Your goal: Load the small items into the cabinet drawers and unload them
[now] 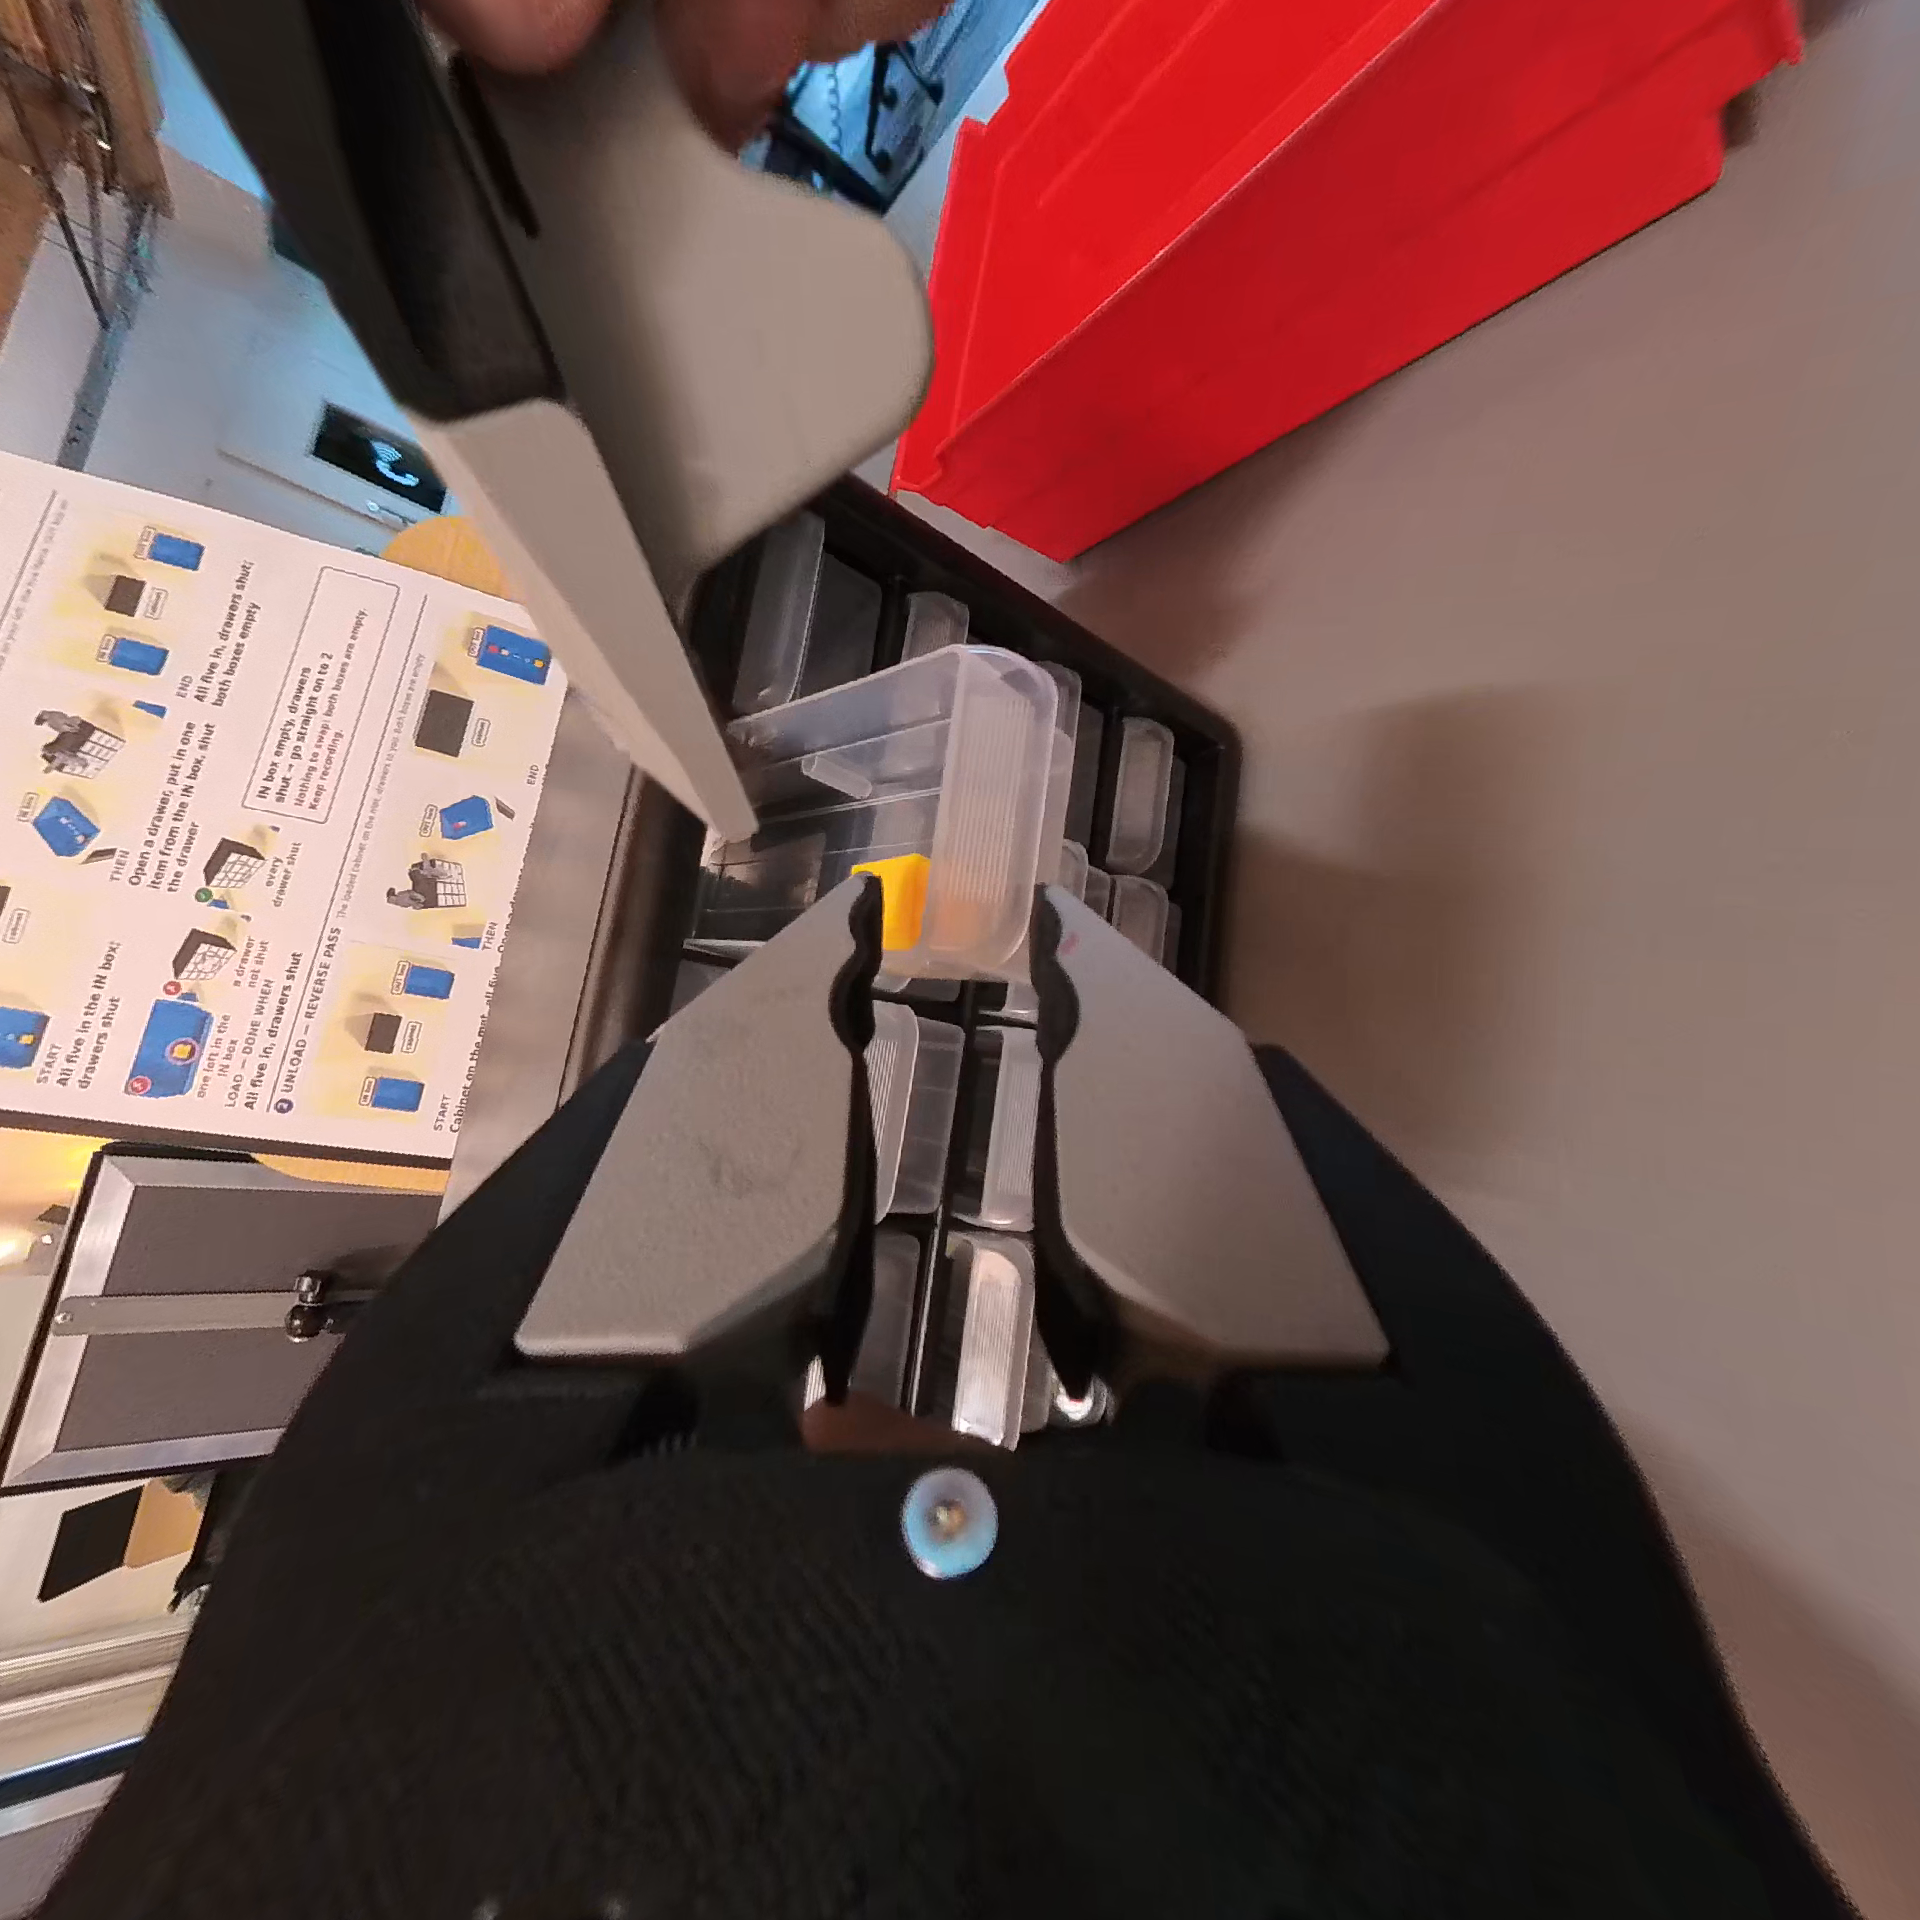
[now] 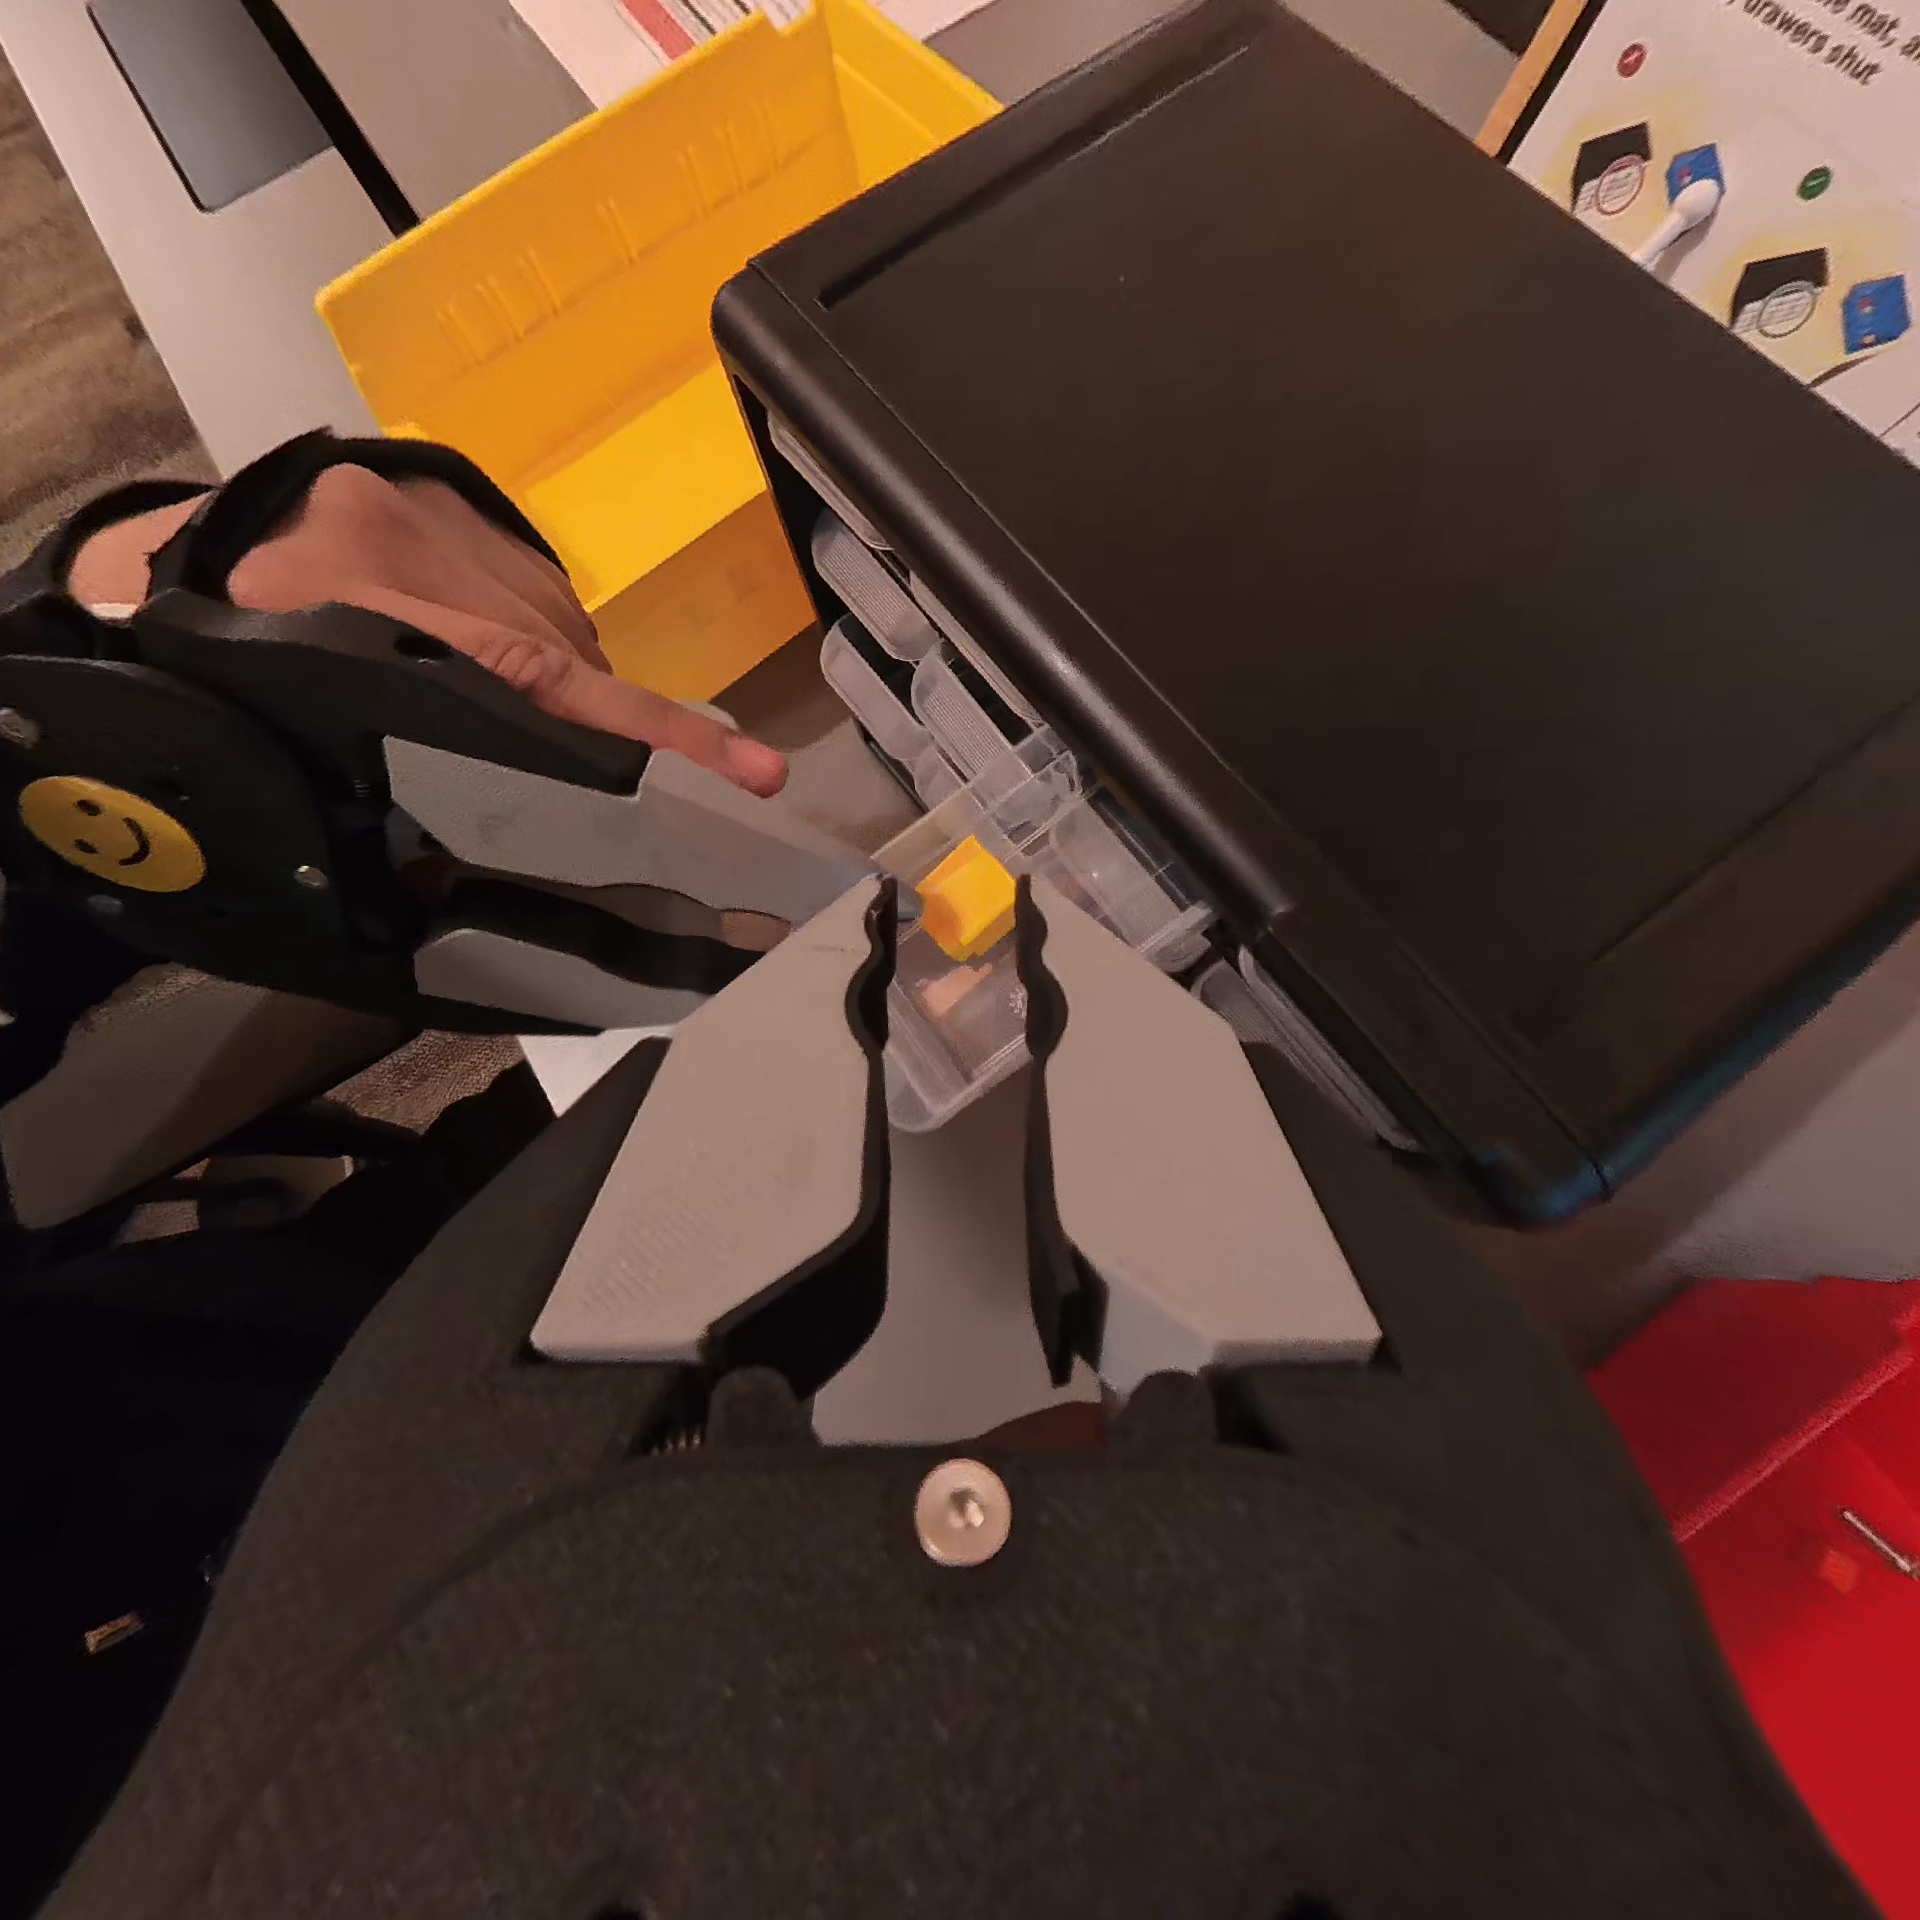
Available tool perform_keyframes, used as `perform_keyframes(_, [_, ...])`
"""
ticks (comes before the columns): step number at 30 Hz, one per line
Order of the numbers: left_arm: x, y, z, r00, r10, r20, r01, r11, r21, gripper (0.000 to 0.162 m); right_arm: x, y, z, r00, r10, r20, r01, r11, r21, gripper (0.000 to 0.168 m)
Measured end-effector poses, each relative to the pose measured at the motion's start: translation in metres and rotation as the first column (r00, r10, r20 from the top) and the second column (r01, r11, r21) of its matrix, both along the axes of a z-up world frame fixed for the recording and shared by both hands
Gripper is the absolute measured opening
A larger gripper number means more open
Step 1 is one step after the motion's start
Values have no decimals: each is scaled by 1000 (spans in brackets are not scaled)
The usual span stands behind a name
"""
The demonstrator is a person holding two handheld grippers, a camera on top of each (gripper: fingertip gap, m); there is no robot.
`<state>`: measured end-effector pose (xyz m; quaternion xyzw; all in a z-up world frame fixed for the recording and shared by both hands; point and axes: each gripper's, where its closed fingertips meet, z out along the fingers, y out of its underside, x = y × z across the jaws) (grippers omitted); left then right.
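I am holding the right tool [image 2: 951, 896], jaws apart and empty, over the yellow block [image 2: 968, 896] in the pulled-out clear drawer [image 2: 961, 1023] of the black cabinet [image 2: 1351, 582]. The left tool [image 1: 954, 902], also parted, is steadying nothing. I should be closing squarely on the block, avoiding the drawer walls.

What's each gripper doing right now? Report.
Left gripper: open, around the pulled-out drawer, holding nothing.
Right gripper: open, empty, over the yellow block.

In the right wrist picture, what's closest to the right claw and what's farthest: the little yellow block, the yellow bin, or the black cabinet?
1. Little yellow block: just ahead of the right claw, in the open drawer.
2. Black cabinet: behind, to the right.
3. Yellow bin: farthest, upper left.
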<state>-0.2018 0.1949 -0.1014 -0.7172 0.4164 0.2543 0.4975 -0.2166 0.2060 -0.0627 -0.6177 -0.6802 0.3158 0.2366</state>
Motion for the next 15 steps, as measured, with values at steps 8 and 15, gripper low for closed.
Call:
perform_keyframes(8, [0,-2,1,1000,-5,-11,5,1000,23,25,-8,5,-31,969,1,248,-35,991,132,18])
perform_keyframes(15, [1,-6,2,1000,-14,-1,14,999,47,24,-9,5,-36,956,-32,291,7,996,87,22])
